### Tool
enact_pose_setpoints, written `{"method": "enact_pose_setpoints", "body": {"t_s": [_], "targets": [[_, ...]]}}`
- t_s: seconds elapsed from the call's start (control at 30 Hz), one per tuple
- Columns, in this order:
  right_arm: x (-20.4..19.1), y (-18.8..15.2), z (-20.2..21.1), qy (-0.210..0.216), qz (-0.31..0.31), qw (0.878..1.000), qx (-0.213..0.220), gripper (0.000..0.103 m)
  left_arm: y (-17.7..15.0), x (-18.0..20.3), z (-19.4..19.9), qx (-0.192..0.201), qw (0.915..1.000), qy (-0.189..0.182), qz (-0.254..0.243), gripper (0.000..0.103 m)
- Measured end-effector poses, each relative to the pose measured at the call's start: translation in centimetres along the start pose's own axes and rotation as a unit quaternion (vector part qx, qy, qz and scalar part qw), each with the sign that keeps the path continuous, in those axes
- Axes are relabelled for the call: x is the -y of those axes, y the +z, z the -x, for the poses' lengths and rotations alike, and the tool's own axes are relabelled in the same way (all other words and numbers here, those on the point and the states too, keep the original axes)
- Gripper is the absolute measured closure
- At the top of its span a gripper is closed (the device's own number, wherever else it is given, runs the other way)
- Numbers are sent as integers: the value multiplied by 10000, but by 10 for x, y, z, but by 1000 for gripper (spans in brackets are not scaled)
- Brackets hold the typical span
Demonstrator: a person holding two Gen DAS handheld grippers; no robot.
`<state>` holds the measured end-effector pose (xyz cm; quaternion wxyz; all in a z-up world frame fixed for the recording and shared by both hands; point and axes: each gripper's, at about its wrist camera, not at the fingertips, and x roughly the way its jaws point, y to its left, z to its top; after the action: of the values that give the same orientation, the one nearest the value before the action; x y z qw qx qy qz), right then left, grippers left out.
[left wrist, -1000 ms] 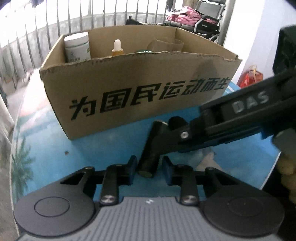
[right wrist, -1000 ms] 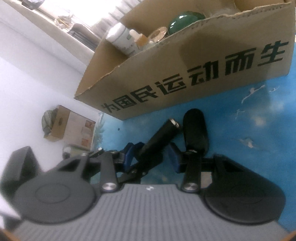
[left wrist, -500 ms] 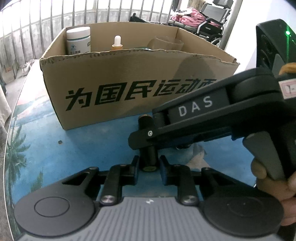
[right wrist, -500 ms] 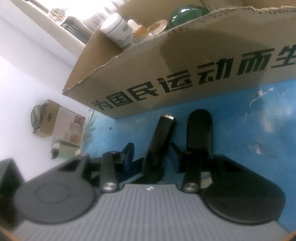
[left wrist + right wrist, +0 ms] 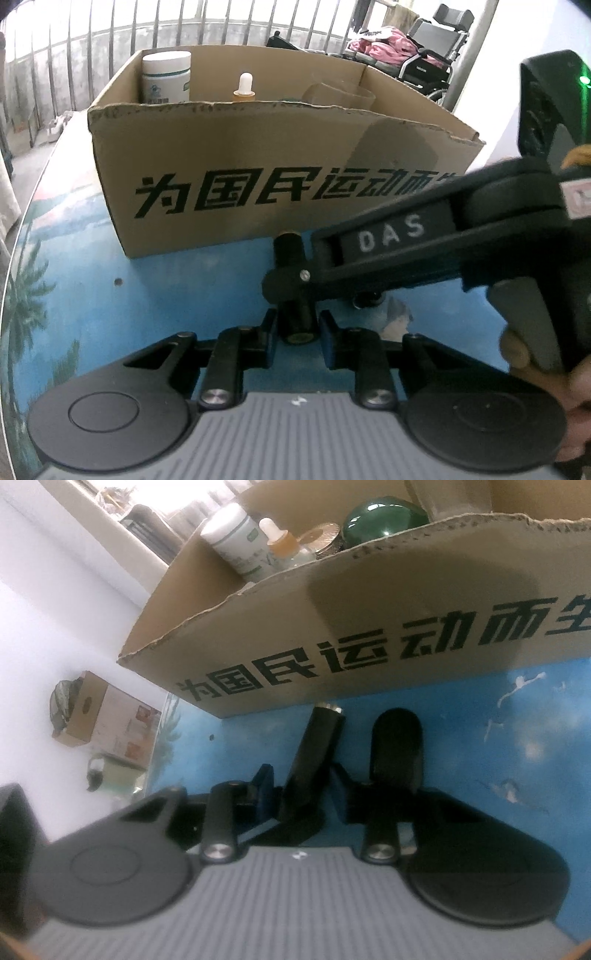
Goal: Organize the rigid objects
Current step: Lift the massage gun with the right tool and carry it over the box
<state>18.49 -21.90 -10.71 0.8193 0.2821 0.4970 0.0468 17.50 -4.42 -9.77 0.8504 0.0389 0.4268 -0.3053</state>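
Observation:
A black cylinder (image 5: 295, 317) lies on the blue table (image 5: 74, 280), pointing at the cardboard box (image 5: 258, 147). My left gripper (image 5: 297, 325) is shut on its near end, both pads against it. My right gripper (image 5: 303, 786) reaches in from the right and straddles the cylinder (image 5: 317, 746) at its middle. Its jaws are closing, with a thin gap still showing at the left pad. In the left wrist view its near finger (image 5: 284, 286) crosses the cylinder. A second black oblong piece (image 5: 397, 746) lies just right of the cylinder.
The box (image 5: 369, 609) holds a white jar (image 5: 166, 77), a dropper bottle (image 5: 243, 86), a brown roll (image 5: 340, 96) and a green round object (image 5: 384, 515). A person's hand (image 5: 535, 354) grips the right tool. A railing and a wheelchair (image 5: 436, 44) stand behind.
The cylinder swung from slanted to pointing straight at the box. My left jaws closed on its end. My right gripper slid left across it and its jaws narrowed.

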Motion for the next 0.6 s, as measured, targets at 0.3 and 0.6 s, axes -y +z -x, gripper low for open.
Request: {"method": "enact_pose_setpoints", "body": {"t_s": [0.3, 0.6], "targets": [[-11, -4, 0, -193, 465, 9987, 50, 70, -6, 0, 13, -15, 9993, -53, 376, 78], [-21, -14, 0, -385, 914, 9949, 176, 75, -4, 0, 14, 48, 9990, 245, 362, 63]]}}
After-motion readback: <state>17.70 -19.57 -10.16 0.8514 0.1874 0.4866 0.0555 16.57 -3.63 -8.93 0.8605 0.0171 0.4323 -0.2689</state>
